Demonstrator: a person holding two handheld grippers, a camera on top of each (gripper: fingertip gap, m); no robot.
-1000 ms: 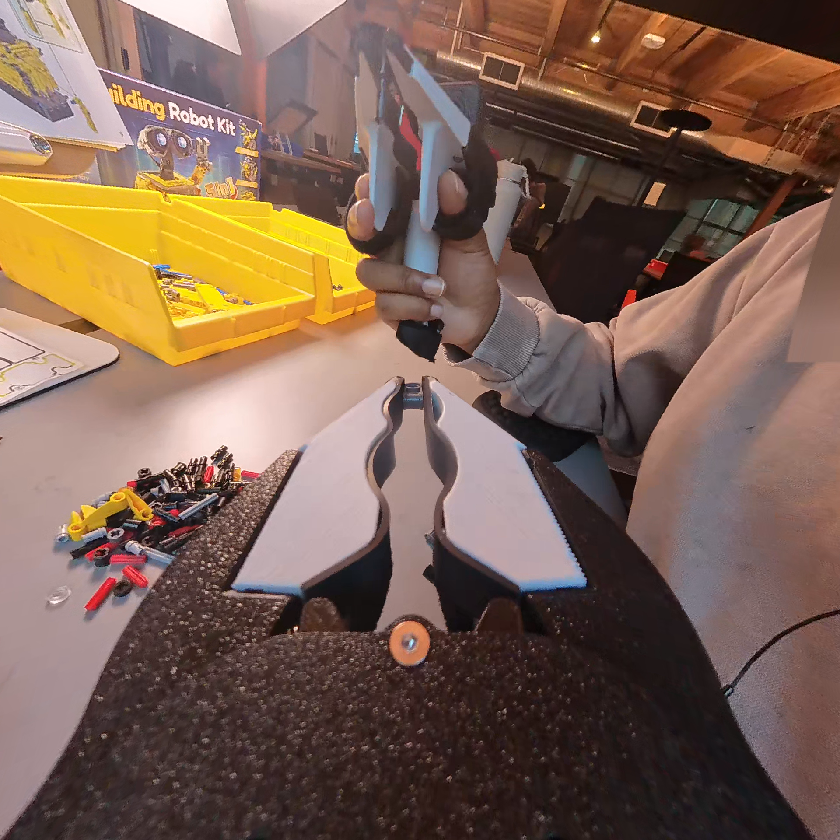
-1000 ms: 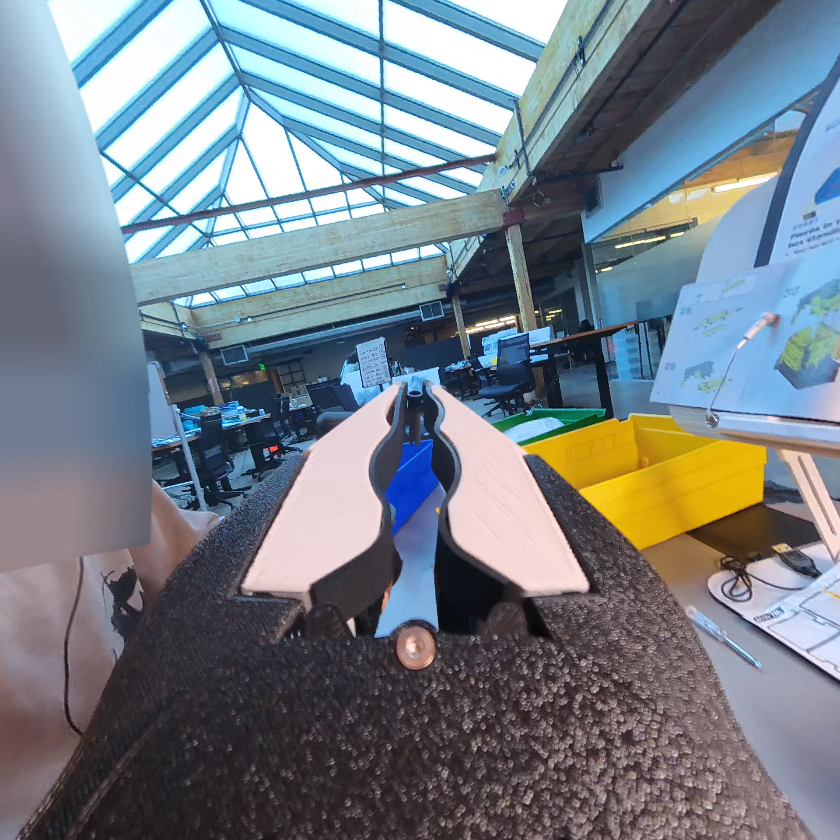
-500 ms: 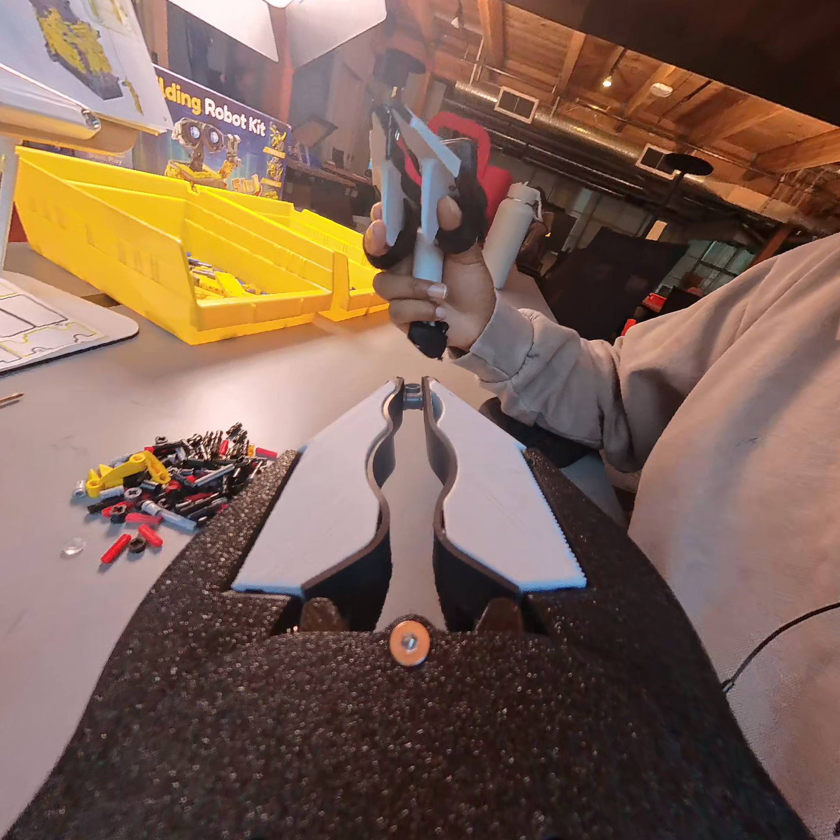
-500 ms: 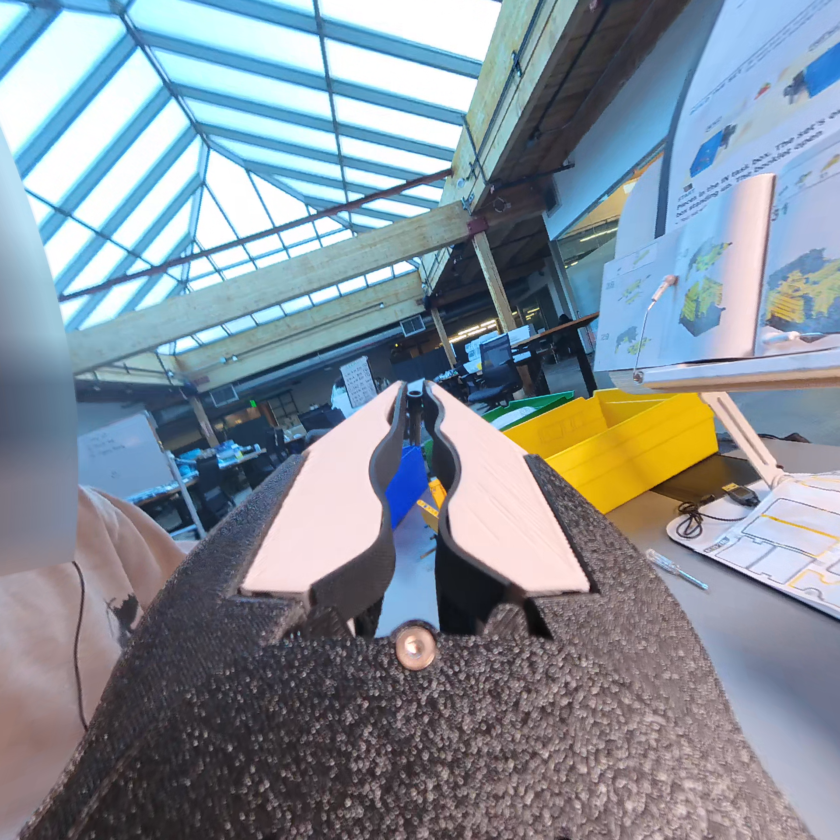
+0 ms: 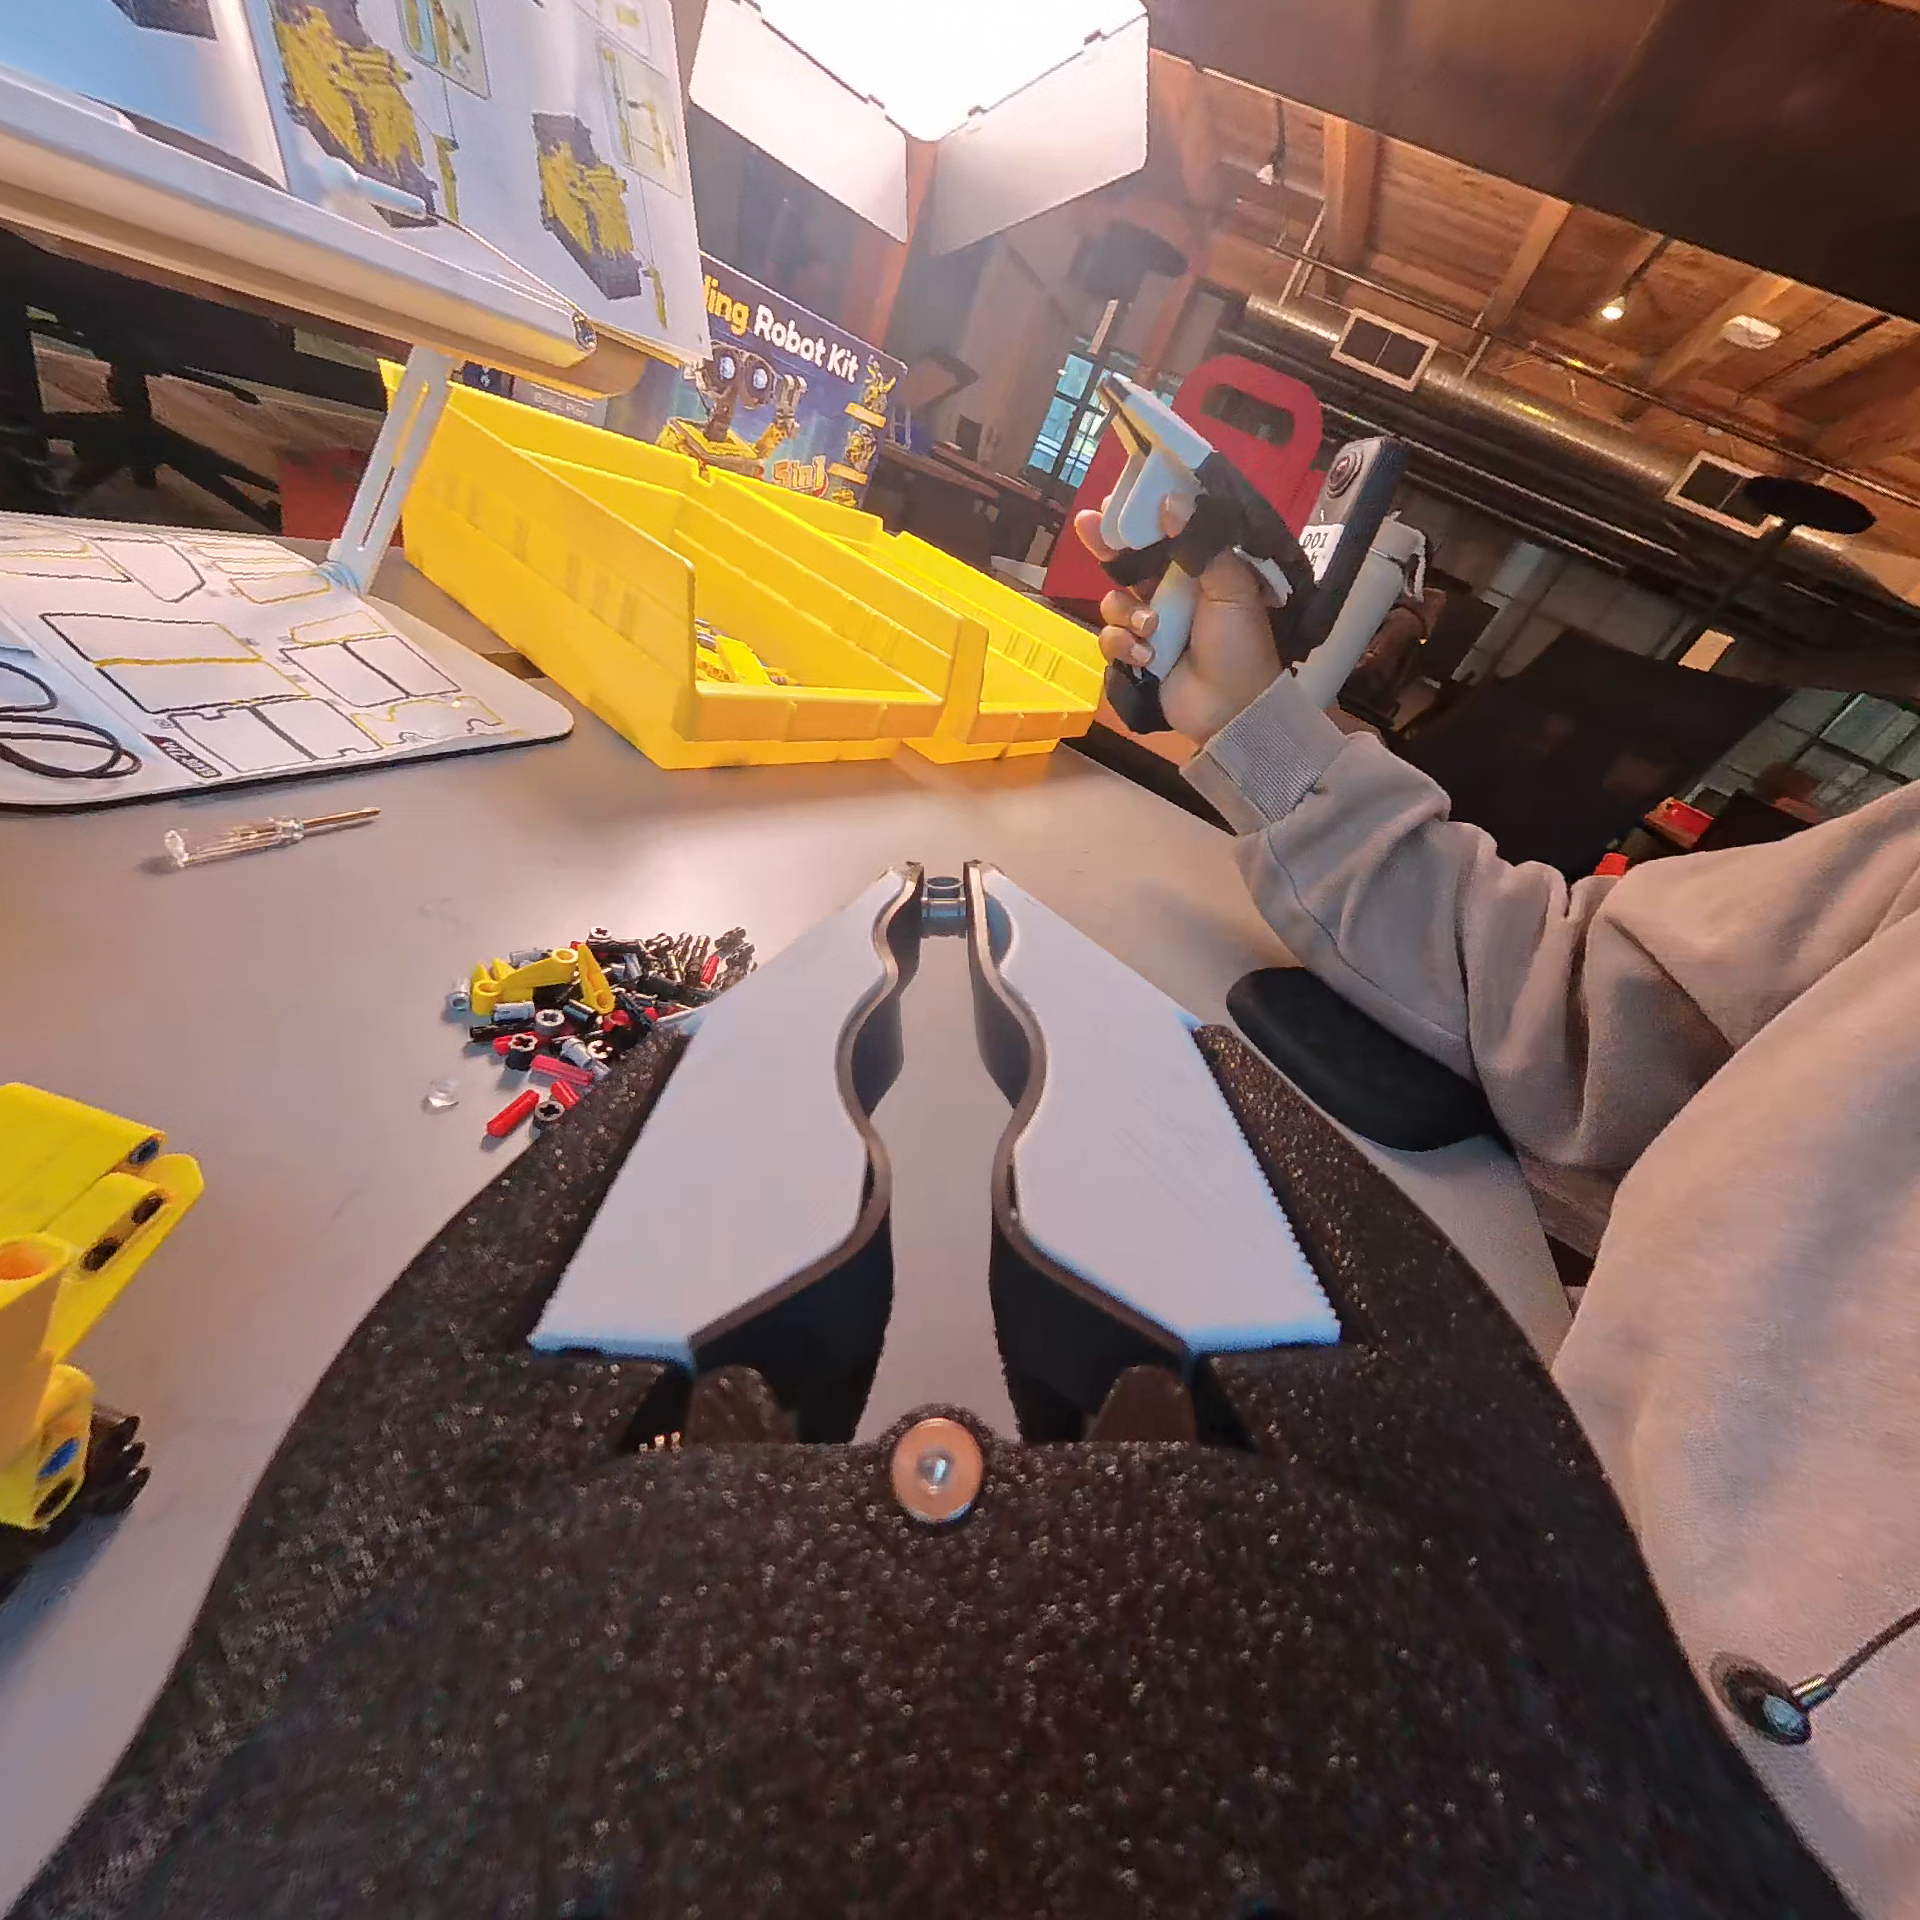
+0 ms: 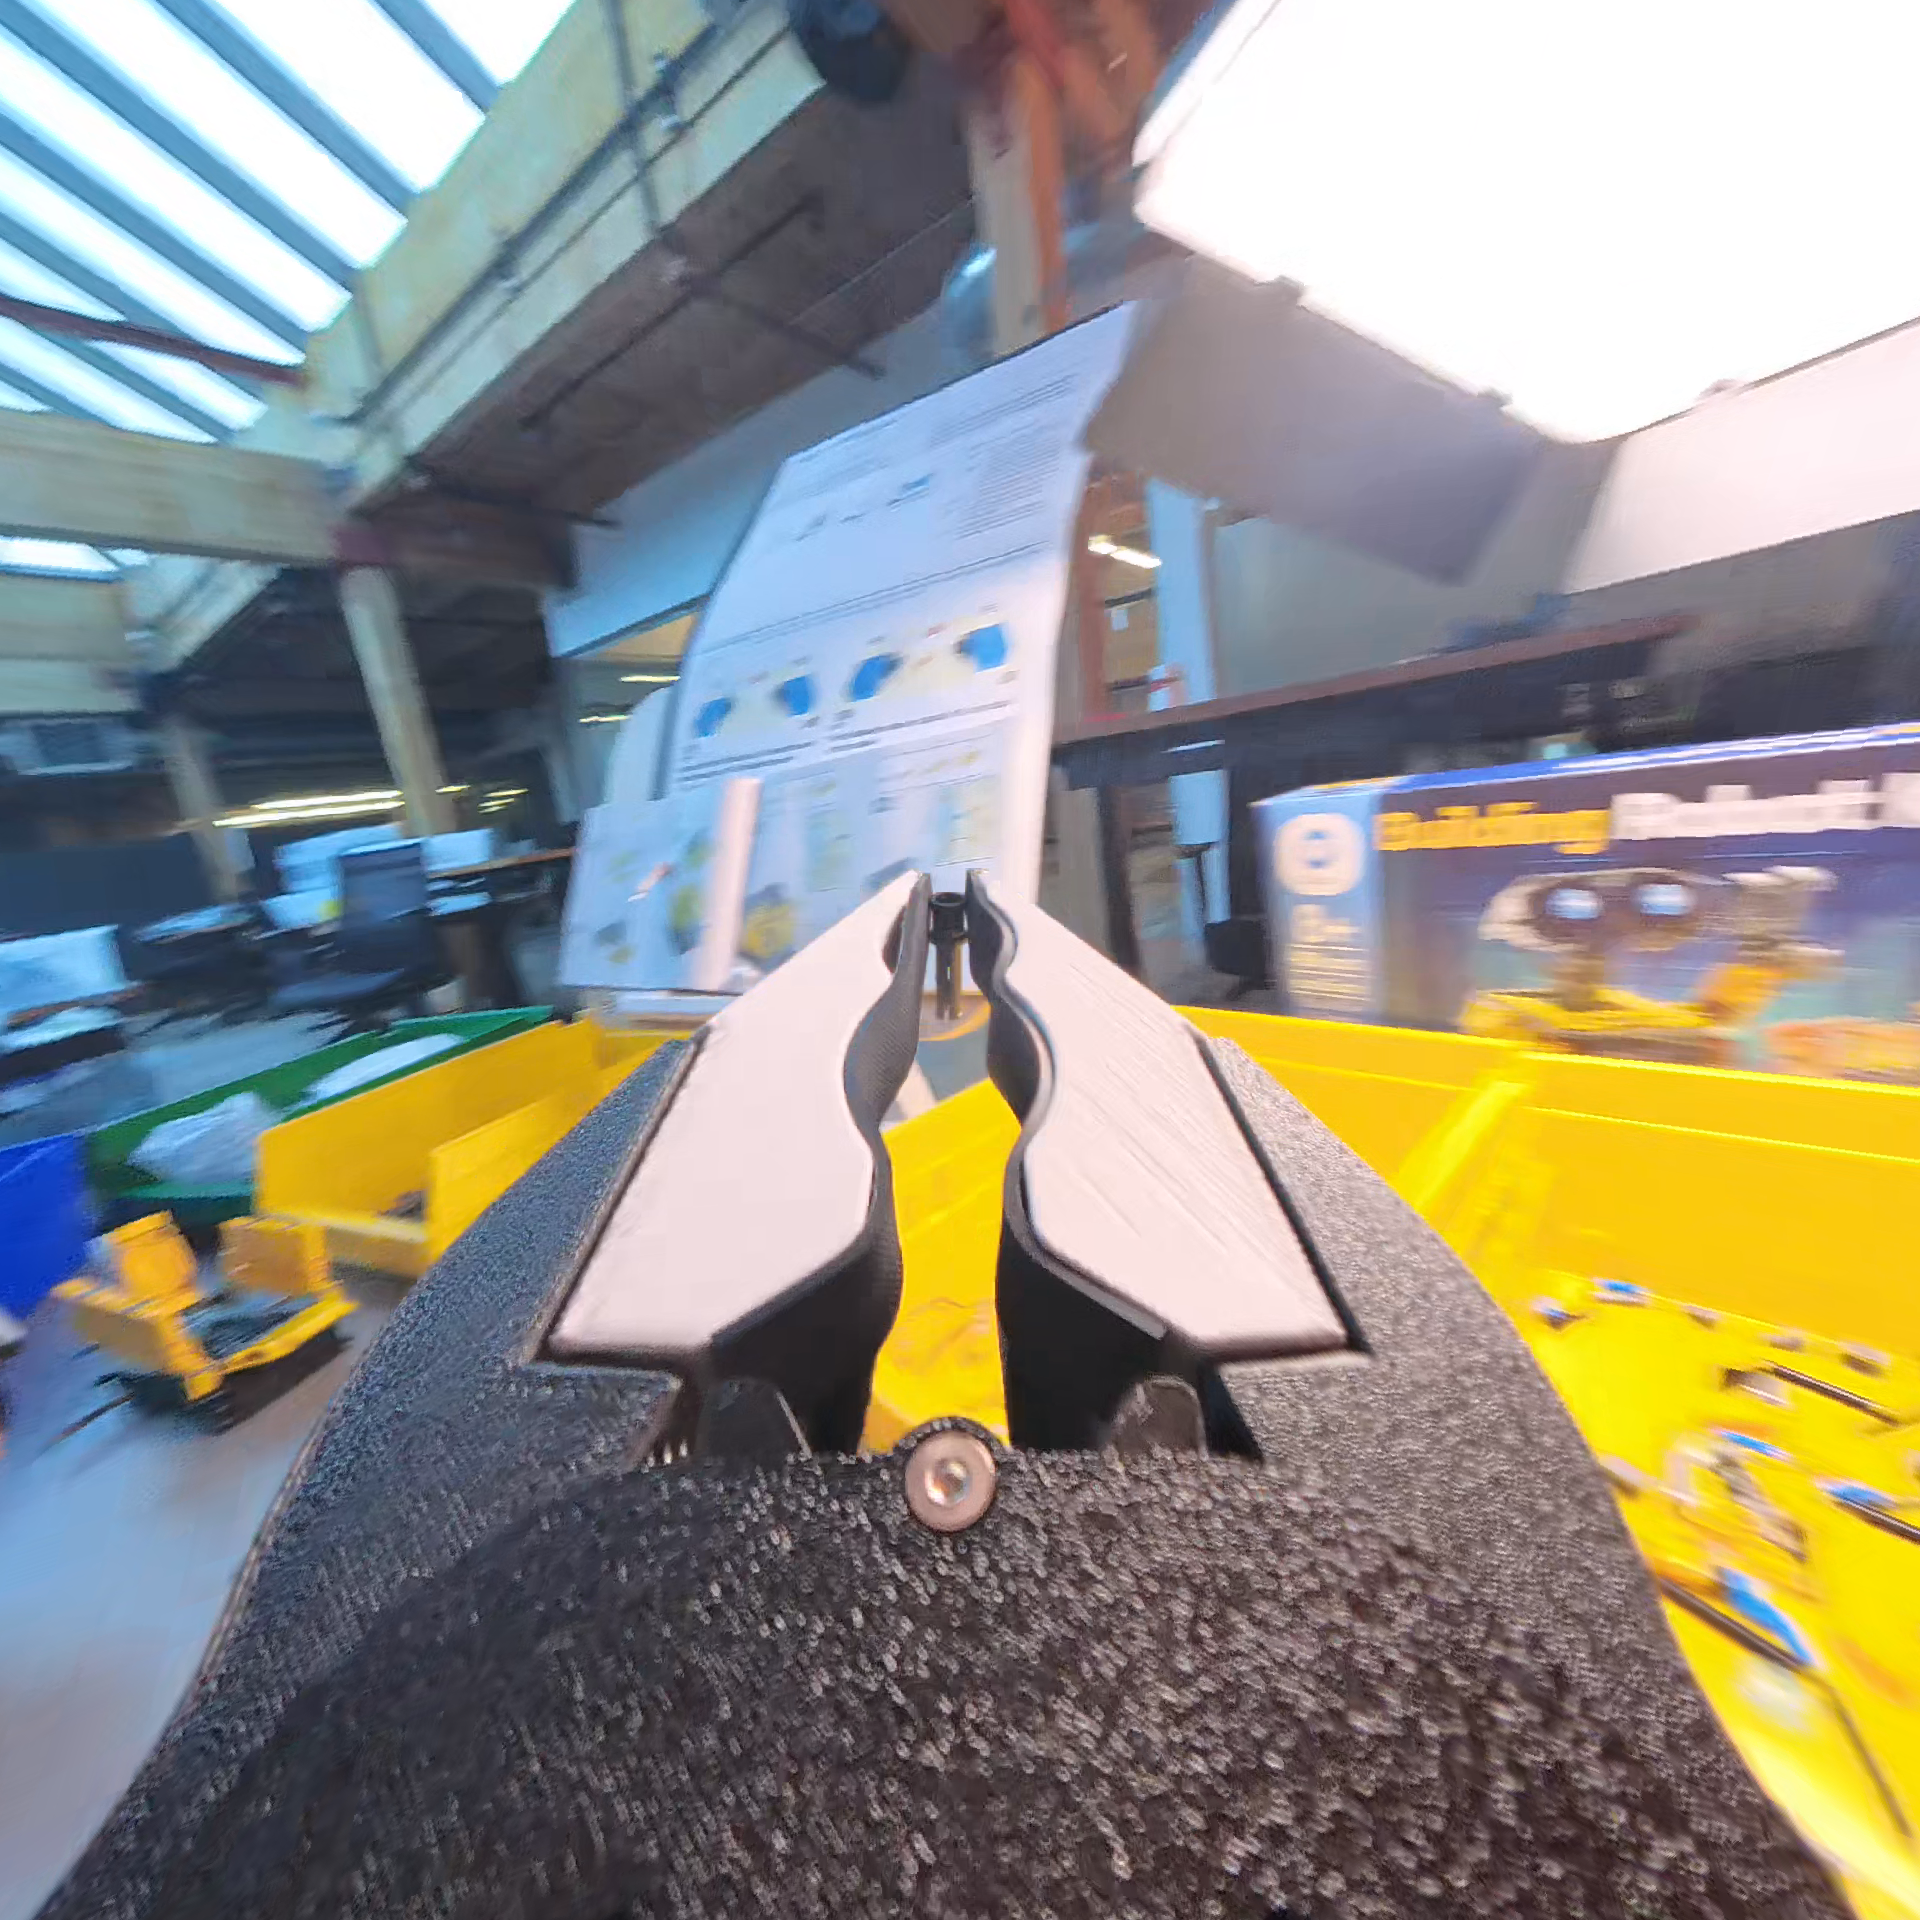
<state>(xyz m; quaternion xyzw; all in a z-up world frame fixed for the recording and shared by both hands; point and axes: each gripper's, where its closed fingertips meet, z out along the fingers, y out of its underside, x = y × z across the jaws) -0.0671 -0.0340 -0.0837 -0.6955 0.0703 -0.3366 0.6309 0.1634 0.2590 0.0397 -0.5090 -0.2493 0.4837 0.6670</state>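
Low in the left wrist view, the left gripper [image 5: 943,902] stays clamped on a small grey connector [image 5: 943,894], above the worktop [image 5: 312,1039] beside the pile of small parts [image 5: 597,1003]. Farther up at right, the right gripper [image 6: 947,920] has swung down from the ceiling toward the yellow bins [image 6: 1662,1174], its tips pinching a black pin [image 6: 945,951]. Both pieces are now held apart; the yellow model [image 5: 62,1288] sits at lower left.
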